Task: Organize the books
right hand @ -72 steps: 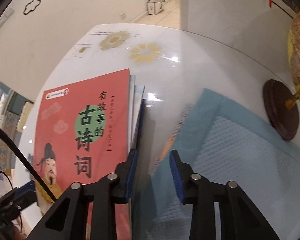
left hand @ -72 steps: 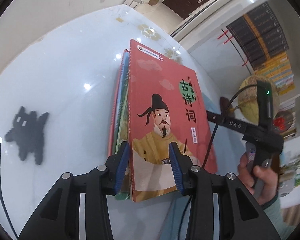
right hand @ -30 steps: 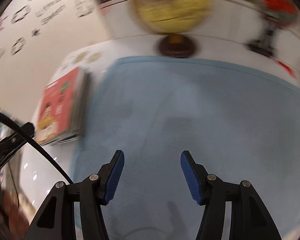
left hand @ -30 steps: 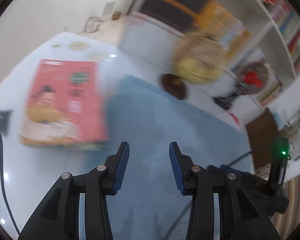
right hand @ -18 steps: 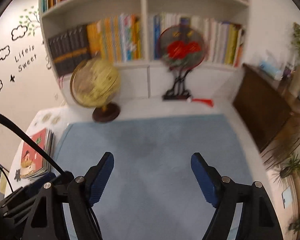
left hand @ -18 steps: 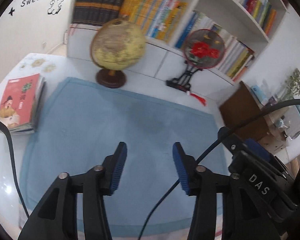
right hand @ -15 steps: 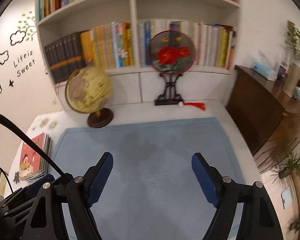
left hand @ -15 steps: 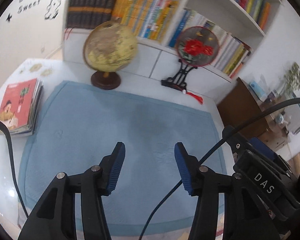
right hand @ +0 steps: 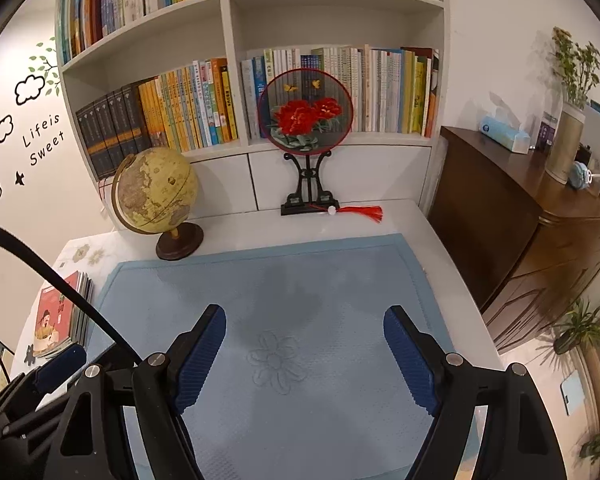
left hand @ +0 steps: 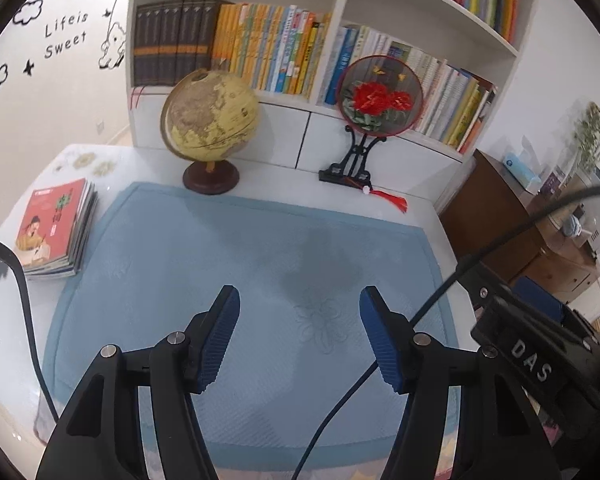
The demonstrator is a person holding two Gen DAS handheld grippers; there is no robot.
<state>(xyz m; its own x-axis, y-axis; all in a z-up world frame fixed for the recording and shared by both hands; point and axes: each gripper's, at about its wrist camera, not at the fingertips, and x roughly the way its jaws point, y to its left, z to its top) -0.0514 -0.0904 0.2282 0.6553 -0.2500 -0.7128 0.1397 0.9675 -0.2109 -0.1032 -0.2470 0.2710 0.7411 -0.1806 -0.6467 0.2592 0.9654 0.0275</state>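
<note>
A stack of thin books (left hand: 56,228) with a red cover on top lies on the white table, left of the blue mat (left hand: 260,264). In the right wrist view the same stack of books (right hand: 60,316) shows at the far left, partly behind a black cable. My left gripper (left hand: 300,320) hangs above the mat's near half, far from the stack, its jaws opening with nothing between them. My right gripper (right hand: 305,340) stands wide open over the mat (right hand: 284,300), empty. The right gripper's body (left hand: 540,364) shows at the lower right of the left wrist view.
A yellow globe (left hand: 208,120) and a round red-flower fan on a black stand (left hand: 380,96) sit at the back of the table. A white bookshelf (right hand: 236,60) full of upright books rises behind them. A dark wooden cabinet (right hand: 532,220) stands right of the table.
Both grippers pulled back and up from the book stack, which now lies far off at the left. Both jaws spread wider, the left's still widening. The views tilted up to the shelf.
</note>
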